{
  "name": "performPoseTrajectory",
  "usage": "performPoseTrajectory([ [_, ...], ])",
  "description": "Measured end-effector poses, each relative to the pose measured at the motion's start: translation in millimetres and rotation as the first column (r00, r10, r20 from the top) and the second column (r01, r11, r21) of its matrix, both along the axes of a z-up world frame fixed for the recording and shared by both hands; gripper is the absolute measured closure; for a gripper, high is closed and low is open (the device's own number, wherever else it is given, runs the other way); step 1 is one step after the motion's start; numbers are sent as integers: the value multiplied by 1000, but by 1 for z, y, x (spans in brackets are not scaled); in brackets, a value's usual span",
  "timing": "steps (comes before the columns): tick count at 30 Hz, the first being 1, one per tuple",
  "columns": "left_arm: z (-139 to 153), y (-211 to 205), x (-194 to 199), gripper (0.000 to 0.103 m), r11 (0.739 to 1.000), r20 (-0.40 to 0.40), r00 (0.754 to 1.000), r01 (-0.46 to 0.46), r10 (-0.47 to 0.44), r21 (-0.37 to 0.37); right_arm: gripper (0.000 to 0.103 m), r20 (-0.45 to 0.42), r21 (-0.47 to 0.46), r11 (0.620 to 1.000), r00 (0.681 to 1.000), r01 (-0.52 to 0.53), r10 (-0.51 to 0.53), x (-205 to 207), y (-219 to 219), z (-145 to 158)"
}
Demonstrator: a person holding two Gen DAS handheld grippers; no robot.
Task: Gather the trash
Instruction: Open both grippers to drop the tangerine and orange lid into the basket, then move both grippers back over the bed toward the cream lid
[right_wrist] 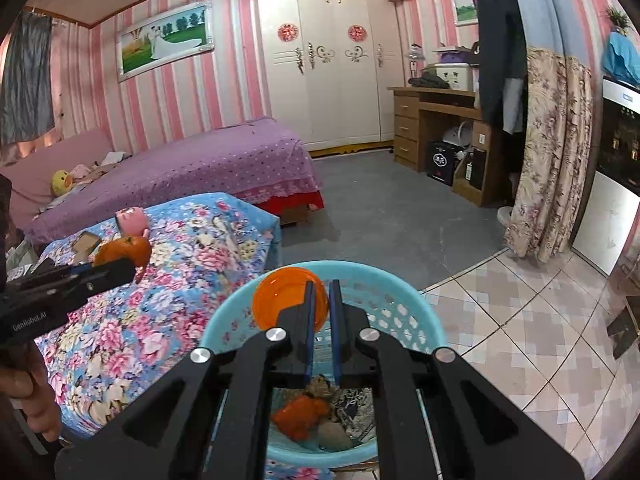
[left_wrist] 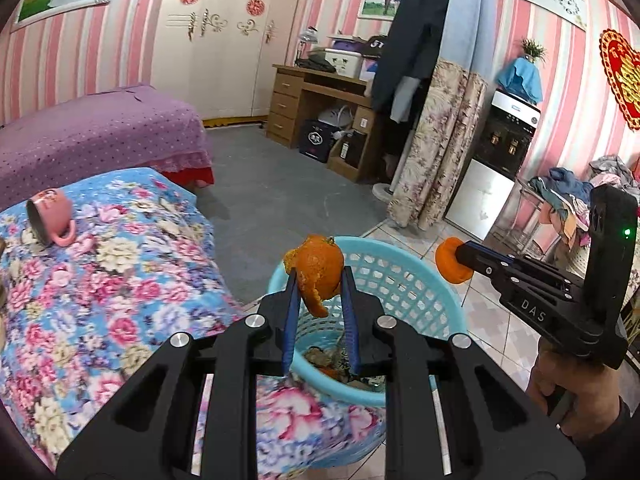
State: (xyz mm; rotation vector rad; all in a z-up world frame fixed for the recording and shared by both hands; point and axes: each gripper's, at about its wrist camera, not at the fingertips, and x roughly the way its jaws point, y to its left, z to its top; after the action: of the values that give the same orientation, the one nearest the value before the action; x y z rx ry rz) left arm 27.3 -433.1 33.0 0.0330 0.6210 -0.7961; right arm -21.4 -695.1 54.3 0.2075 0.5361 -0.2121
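Observation:
My left gripper (left_wrist: 319, 276) is shut on an orange peel (left_wrist: 316, 276) and holds it over the near rim of the light blue trash basket (left_wrist: 432, 280). My right gripper (right_wrist: 322, 286) is shut on an orange plastic lid (right_wrist: 280, 300) and holds it above the basket (right_wrist: 416, 320). In the left wrist view the right gripper (left_wrist: 460, 260) shows with the lid (left_wrist: 450, 260) at the basket's right. In the right wrist view the left gripper (right_wrist: 120, 264) holds the peel (right_wrist: 124, 252) over the table. The basket holds peel scraps (right_wrist: 304, 416) and other trash.
A table with a blue floral cloth (left_wrist: 100, 300) stands left of the basket, with a pink mug (left_wrist: 50, 216) lying on its side. A purple bed (right_wrist: 180, 172), a wooden desk (left_wrist: 320, 108), a floral curtain (left_wrist: 436, 140) and a water dispenser (left_wrist: 496, 160) stand around the grey floor.

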Motion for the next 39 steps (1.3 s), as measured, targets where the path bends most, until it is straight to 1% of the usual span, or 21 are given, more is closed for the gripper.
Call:
performPoseTrajectory([
  [4, -7, -14, 3, 84, 1000, -5, 1000, 26, -26, 11, 96, -3, 10, 1000, 1000, 9, -9, 0, -12, -6],
  [7, -14, -25, 6, 84, 999, -27, 999, 42, -41, 9, 96, -8, 14, 1000, 1000, 17, -17, 1, -17, -10],
  [11, -21, -42, 7, 84, 998, -36, 997, 65, -64, 24, 96, -7, 15, 999, 1000, 28, -28, 1, -23, -12],
  [13, -24, -51, 9, 83, 996, -45, 995, 92, -91, 21, 96, -8, 21, 999, 999, 34, -34, 2, -26, -12],
  [14, -24, -53, 8, 78, 995, -47, 994, 98, -97, 20, 95, -5, 23, 999, 999, 42, -42, 1, -29, -12],
  [15, -25, -56, 9, 66, 995, -47, 994, 95, -94, 20, 95, -9, 24, 998, 998, 59, -59, 2, -32, -14],
  [17, -27, -58, 8, 56, 996, -43, 995, 89, -88, 20, 95, -13, 34, 997, 998, 68, -67, 3, -35, -15],
  [19, -28, -59, 10, 55, 996, -48, 995, 83, -82, 26, 95, -9, 45, 996, 997, 79, -79, 2, -39, -15],
  [20, -29, -58, 11, 51, 997, -51, 996, 80, -79, 22, 95, -9, 45, 996, 997, 80, -79, 3, -40, -15],
  [21, -28, -57, 12, 46, 997, -50, 996, 72, -71, 20, 94, -10, 40, 996, 997, 81, -81, 4, -40, -14],
  [22, -29, -53, 13, 45, 998, -49, 997, 64, -63, 19, 94, -10, 38, 996, 997, 83, -83, 5, -39, -14],
  [26, -23, -36, 19, 44, 999, -42, 999, 34, -33, 9, 94, -7, 42, 996, 997, 77, -77, 8, -34, -12],
  [29, -15, -14, 22, 44, 1000, -22, 1000, 5, -5, 7, 94, -10, 37, 998, 999, 50, -50, 15, -23, -10],
  [31, -8, 6, 24, 40, 1000, 1, 1000, -23, 23, 21, 94, -10, 34, 999, 1000, 27, -27, 21, -11, -9],
  [32, -4, 19, 24, 36, 999, 20, 999, -44, 43, 30, 86, -9, 34, 999, 1000, 20, -20, 24, -6, -8],
  [33, -2, 36, 24, 31, 997, 38, 997, -67, 66, 35, 60, -3, 34, 999, 1000, 18, -18, 28, 0, -7],
  [34, 0, 50, 26, 31, 995, 49, 995, -92, 90, 41, 49, 10, 35, 999, 1000, 18, -18, 31, 8, -5],
  [35, 1, 69, 29, 30, 991, 57, 991, -124, 122, 48, 39, 24, 38, 999, 1000, 11, -12, 36, 17, -4],
  [37, 3, 107, 36, 30, 980, 70, 981, -187, 182, 64, 39, 24, 47, 999, 1000, -16, 15, 47, 32, -2],
  [39, 1, 154, 46, 28, 958, 78, 961, -273, 266, 88, 39, 30, 66, 996, 998, -54, 52, 59, 51, 1],
])
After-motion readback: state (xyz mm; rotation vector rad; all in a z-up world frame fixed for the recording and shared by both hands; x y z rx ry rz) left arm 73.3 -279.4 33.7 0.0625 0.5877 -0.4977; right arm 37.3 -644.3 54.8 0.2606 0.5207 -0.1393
